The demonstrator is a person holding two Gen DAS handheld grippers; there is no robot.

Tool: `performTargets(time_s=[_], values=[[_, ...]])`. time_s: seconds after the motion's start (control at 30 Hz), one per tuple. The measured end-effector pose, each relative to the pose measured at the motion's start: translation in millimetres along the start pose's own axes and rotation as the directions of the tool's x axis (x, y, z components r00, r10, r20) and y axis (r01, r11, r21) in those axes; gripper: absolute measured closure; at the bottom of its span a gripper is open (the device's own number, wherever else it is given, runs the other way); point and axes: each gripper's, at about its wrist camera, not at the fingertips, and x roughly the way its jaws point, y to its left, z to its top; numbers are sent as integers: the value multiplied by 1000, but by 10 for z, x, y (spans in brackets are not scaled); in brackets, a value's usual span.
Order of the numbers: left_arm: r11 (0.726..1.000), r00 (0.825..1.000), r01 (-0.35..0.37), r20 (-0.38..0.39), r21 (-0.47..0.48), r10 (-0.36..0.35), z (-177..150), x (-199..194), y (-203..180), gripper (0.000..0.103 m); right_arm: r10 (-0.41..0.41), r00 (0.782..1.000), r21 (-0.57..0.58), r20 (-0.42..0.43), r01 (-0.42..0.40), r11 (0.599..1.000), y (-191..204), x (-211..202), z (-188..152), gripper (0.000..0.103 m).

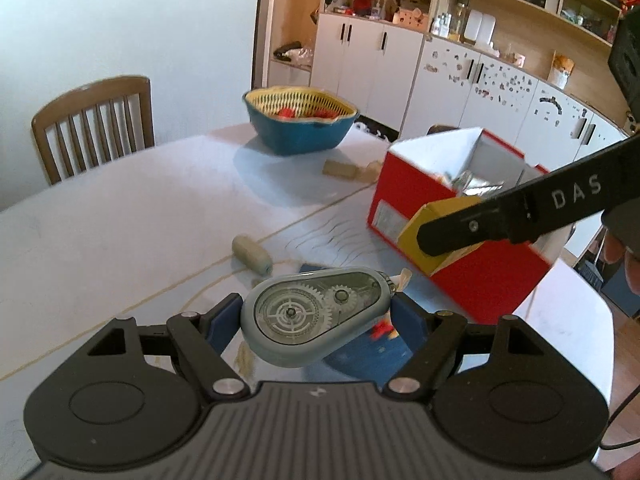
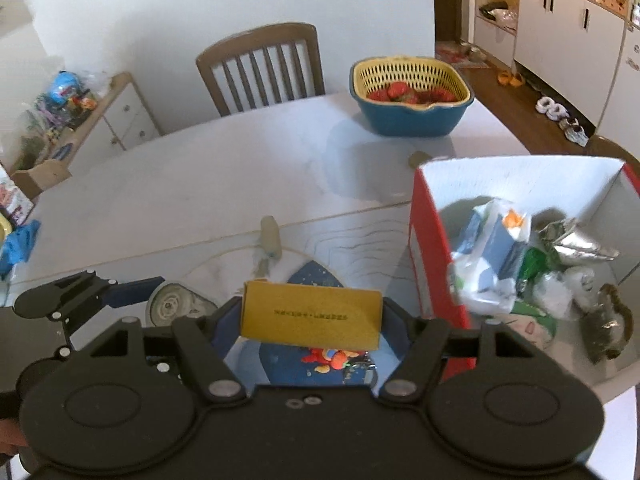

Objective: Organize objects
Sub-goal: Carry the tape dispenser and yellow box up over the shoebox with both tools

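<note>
A: L gripper (image 1: 316,320) – what's it doing?
B: It's pinching the grey correction-tape dispenser (image 1: 314,318), blue pads pressing on both sides. The dispenser is hanging above the table (image 1: 120,220), off the surface, just in front & left of the red box (image 1: 416,200).

A: And the R gripper (image 2: 311,316)?
B: It's clamping a yellow card box (image 2: 311,314) widthwise, fingers closing on its two short ends. In the L cam the same yellow box is sitting right at the red box's near left corner, w/ the R gripper's black finger crossing over it.

A: Red box itself?
B: It's standing open on the table, white inside, holding crumpled wrappers & cartons – a blue-white carton (image 2: 492,256), silver foil (image 2: 576,240), something green. Can't tell more.

A: Anything else nr the box?
B: A beige cylinder (image 1: 252,254) is lying on the table left of the red box. Behind the red box, small tan blocks (image 1: 340,170). Further back from the box, a blue basin w/ yellow strainer (image 1: 300,120) is sitting w/ red fruit in it. A blue mat (image 2: 316,276) w/ a cartoon print is lying under both grippers, left of the box. A wooden chair (image 2: 260,68) is standing at the far table edge, well left of the box.
</note>
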Motion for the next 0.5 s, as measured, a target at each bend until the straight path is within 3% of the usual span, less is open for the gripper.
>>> performTargets(time_s=[0.27,0.5], values=[[999,999,-45,-3,-18,45,295,-96,-511,22,82,996,-47,34,-80,996,-393,-372,16,33],[998,998,-61,0,-9,61,504,43,-1038,22,109,993,-65,32,-107,992,-970,-641,-8,33]])
